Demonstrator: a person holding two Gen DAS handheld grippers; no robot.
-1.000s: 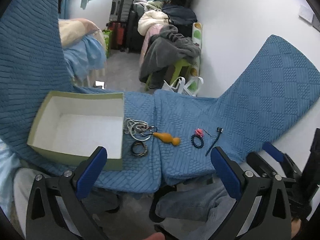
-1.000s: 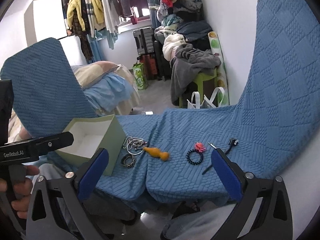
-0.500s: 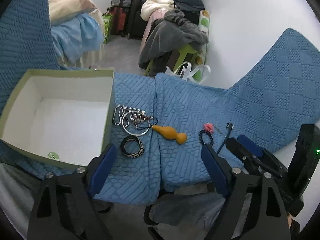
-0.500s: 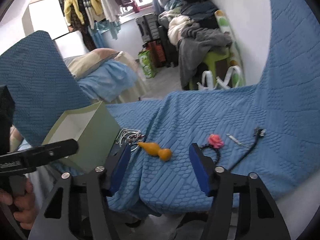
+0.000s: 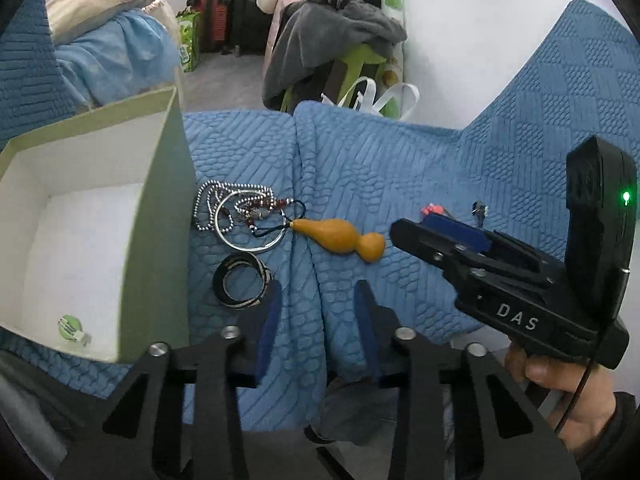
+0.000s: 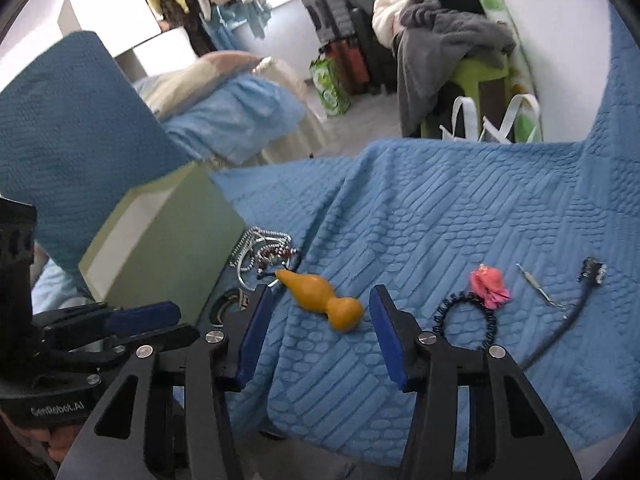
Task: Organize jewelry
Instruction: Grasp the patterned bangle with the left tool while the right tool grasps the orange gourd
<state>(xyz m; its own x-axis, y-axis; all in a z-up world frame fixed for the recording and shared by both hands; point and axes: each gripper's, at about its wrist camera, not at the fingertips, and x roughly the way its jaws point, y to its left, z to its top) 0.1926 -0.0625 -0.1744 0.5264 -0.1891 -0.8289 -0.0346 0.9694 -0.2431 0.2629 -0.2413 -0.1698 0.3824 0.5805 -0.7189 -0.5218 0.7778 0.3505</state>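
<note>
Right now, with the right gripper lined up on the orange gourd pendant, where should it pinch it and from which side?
Probably at the narrow waist between the two bulbs of the gourd pendant, coming from above. It lies flat on the blue quilt, its pointed end corded to the tangled necklaces. The right gripper, whose jaws have just been closing, holds nothing yet.

Black gripper (image 5: 316, 320) frames, blue pads (image 6: 256, 336), silver screws; "DAS" lettering, green LED, dark sleeve (image 5: 612, 436).
</note>
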